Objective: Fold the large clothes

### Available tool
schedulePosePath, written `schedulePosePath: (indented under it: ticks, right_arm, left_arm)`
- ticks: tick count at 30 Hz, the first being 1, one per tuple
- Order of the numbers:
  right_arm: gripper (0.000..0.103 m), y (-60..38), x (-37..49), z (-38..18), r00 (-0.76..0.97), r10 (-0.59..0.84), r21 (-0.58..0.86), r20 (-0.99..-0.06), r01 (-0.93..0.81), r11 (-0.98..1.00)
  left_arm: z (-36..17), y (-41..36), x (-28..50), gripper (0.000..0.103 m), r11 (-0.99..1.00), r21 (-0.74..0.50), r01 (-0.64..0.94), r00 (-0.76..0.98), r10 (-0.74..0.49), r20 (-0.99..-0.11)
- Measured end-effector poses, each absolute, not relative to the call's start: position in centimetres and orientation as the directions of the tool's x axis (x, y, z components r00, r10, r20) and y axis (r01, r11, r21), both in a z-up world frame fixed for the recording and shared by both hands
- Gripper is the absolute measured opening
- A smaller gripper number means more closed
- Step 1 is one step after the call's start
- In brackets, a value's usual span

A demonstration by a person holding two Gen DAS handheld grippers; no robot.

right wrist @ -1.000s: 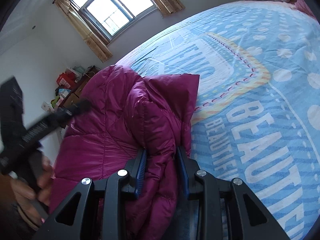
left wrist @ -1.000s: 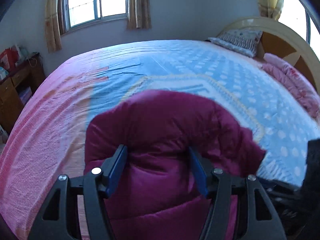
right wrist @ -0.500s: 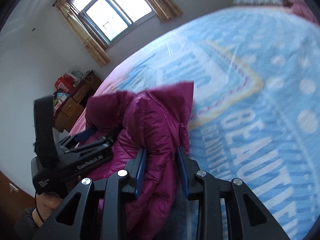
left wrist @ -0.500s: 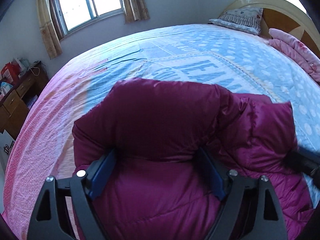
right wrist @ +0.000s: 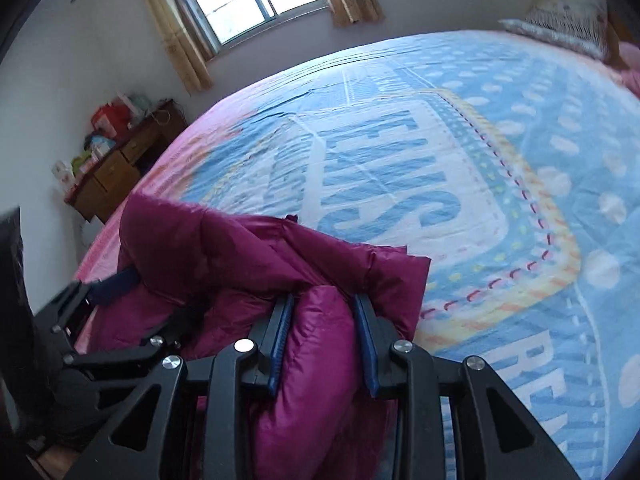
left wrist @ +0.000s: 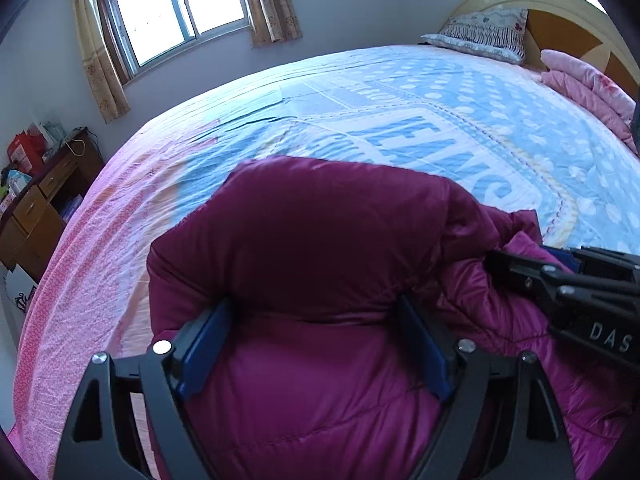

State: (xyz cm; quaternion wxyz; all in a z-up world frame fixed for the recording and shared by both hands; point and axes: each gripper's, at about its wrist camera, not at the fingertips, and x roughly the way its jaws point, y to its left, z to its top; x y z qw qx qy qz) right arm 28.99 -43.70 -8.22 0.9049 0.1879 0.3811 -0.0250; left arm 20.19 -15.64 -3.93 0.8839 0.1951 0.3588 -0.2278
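Both grippers swung toward frame centre since earlier; left gripper [left wrist: 316, 344] jaws wide around jacket [left wrist: 320, 248] bulk, right gripper [right wrist: 322, 340] jaws clamped on jacket fold, jacket lower-centre on bed [left wrist: 400, 92]

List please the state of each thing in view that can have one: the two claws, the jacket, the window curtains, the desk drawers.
Left claw: open wide around a thick fold of jacket.
Right claw: shut on a jacket fold.
Jacket: bunched, partly folded, on the bed.
Curtains: drawn open.
Desk drawers: closed.
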Motion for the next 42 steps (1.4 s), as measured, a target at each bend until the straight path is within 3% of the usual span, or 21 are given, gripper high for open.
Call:
schedulePosePath:
  ticks: [10, 16, 18, 22, 28, 30, 32, 33, 36, 40, 42]
  right_arm:
    - [0.031, -44.0, 28.7, -8.5, 0.718, 0.119, 0.343, -0.686, 0.175, 0.923]
    - [0.031, -44.3, 28.5, -8.6, 0.73, 0.146, 0.383, -0.667, 0.168, 0.909]
    - [0.031, -44.4, 28.5, -8.6, 0.732, 0.15, 0.389, -0.664, 0.166, 0.906]
    - [0.033, -44.1, 28.4, -8.4, 0.735, 0.136, 0.372, -0.664, 0.168, 0.913]
    - [0.047, -44.0, 27.0, -7.7, 0.755, 0.098, 0.36, -0.649, 0.191, 0.913]
    - [0.057, -44.9, 24.8, -7.5, 0.786, 0.112, 0.439, -0.608, 0.216, 0.872]
    - [0.075, -46.0, 21.7, -8.1, 0.823, 0.158, 0.569, -0.546, 0.226, 0.791]
    - [0.077, -46.4, 20.4, -8.6, 0.833, 0.189, 0.626, -0.52, 0.221, 0.748]
    - [0.078, -46.2, 18.3, -8.7, 0.858, 0.243, 0.684, -0.453, 0.159, 0.712]
    - [0.083, -43.9, 20.1, -8.5, 0.803, 0.298, 0.62, -0.516, 0.11, 0.777]
    - [0.083, -42.6, 20.9, -8.4, 0.774, 0.33, 0.587, -0.541, 0.066, 0.807]
  left_arm:
    - [-3.3, -15.3, 20.0, 0.087, 0.823, 0.188, 0.535, 0.64, -0.249, -0.727]
    - [0.1, -9.7, 18.5, 0.088, 0.874, 0.055, 0.484, 0.655, -0.32, -0.684]
    - [0.2, -7.3, 18.8, 0.097, 0.912, -0.002, 0.411, 0.671, -0.304, -0.677]
    - [-3.4, -5.9, 20.6, 0.099, 0.937, -0.076, 0.342, 0.575, -0.272, -0.772]
    - [-4.4, -6.3, 20.9, 0.103, 0.938, -0.038, 0.345, 0.586, -0.247, -0.772]
    - [-4.2, -6.8, 20.2, 0.103, 0.935, 0.015, 0.355, 0.62, -0.224, -0.752]
    - [-4.1, -6.7, 19.6, 0.103, 0.933, 0.042, 0.358, 0.642, -0.213, -0.737]
    - [-4.2, -6.6, 19.7, 0.103, 0.933, 0.035, 0.359, 0.64, -0.219, -0.737]
    - [-4.7, -5.5, 20.7, 0.103, 0.927, -0.061, 0.369, 0.59, -0.284, -0.756]
    - [-6.3, -1.8, 22.9, 0.103, 0.854, -0.368, 0.366, 0.419, -0.505, -0.755]
    - [-6.5, -0.5, 22.7, 0.103, 0.813, -0.431, 0.391, 0.413, -0.574, -0.707]
